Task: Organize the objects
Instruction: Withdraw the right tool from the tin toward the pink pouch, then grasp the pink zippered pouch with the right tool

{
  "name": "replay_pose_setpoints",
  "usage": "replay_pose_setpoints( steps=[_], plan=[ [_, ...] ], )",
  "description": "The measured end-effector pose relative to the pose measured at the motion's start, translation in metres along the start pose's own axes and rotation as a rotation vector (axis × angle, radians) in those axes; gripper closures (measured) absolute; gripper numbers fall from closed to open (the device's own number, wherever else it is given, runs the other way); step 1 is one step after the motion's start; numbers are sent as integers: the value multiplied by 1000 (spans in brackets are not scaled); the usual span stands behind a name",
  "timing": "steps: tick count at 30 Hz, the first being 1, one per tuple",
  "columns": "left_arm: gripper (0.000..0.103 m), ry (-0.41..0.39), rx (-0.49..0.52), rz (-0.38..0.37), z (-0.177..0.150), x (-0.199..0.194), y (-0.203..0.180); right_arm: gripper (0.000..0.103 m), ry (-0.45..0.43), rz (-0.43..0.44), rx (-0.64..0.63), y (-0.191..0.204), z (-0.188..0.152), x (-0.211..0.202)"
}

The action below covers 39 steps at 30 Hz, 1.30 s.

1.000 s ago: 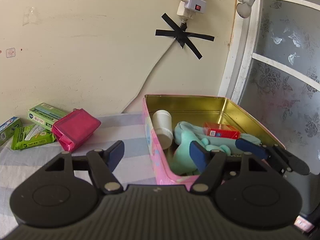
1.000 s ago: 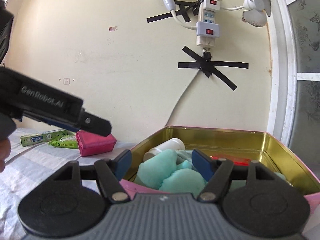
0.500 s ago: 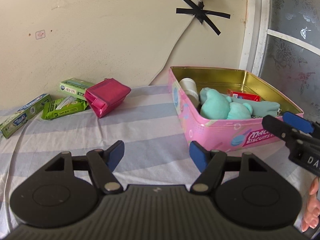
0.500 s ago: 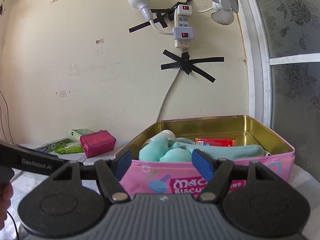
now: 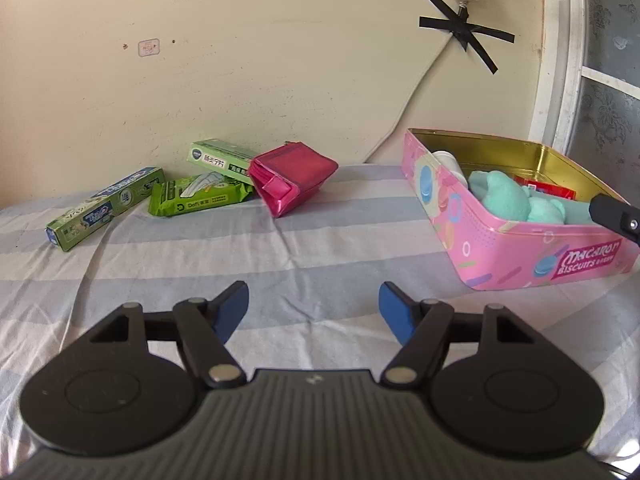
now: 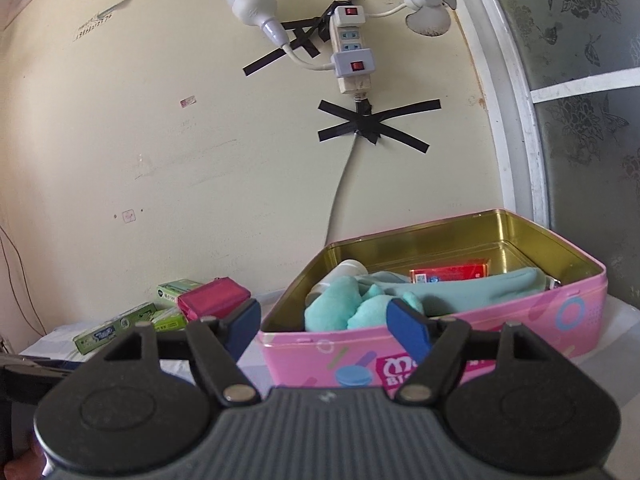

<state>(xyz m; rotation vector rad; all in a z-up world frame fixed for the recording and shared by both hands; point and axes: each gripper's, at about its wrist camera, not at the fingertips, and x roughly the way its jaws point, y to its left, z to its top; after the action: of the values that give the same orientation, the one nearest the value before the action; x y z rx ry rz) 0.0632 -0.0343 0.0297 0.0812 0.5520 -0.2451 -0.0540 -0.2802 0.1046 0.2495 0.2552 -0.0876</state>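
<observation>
A pink biscuit tin (image 5: 496,248) (image 6: 520,316) stands open on the striped sheet at the right, holding a teal plush (image 5: 500,200) (image 6: 336,308), a white bottle (image 5: 448,160) and a red box (image 6: 452,272). Against the wall at the left lie a magenta pouch (image 5: 294,182) (image 6: 212,300), a green wipes pack (image 5: 196,196), a green box (image 5: 218,160) and a toothpaste box (image 5: 104,208) (image 6: 116,328). My left gripper (image 5: 314,308) hovers open over bare sheet. My right gripper (image 6: 324,324) faces the tin's near wall, its jaws opening with nothing between them.
A wall with a taped power strip (image 6: 352,52), cable and small fan (image 6: 428,4) backs the bed. A frosted window (image 6: 580,120) closes the right side. The striped sheet (image 5: 240,264) lies between the left items and the tin.
My left gripper pulled back and swung left from over the tin, so the boxes and pouch now show ahead. My right gripper backed away from the tin and rolled slightly.
</observation>
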Motion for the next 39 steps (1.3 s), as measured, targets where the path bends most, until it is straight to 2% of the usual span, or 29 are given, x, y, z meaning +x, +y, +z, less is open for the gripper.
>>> replay_pose_setpoints(
  steps=[10,16,22,24,26,33,36,39],
  plan=[
    [29,3,-41,59,-4,6,39,31,33,60,-113,48,-4,18],
    [25,-2,-52,116,-4,14,66,31,61,111,-203,85,-5,35],
    [25,-5,-172,173,-5,20,107,32,108,189,-353,136,-4,82],
    [25,8,-212,189,-8,24,118,35,134,198,-410,155,-7,109],
    [25,33,-244,192,-10,29,125,44,172,192,-447,170,-10,140],
    [25,49,-278,164,-9,33,133,58,242,55,-569,194,-19,235],
    [25,55,-279,154,-8,34,133,68,287,37,-596,192,-26,257],
    [25,57,-287,149,-8,34,135,88,281,67,-568,185,-27,249]
  ],
)
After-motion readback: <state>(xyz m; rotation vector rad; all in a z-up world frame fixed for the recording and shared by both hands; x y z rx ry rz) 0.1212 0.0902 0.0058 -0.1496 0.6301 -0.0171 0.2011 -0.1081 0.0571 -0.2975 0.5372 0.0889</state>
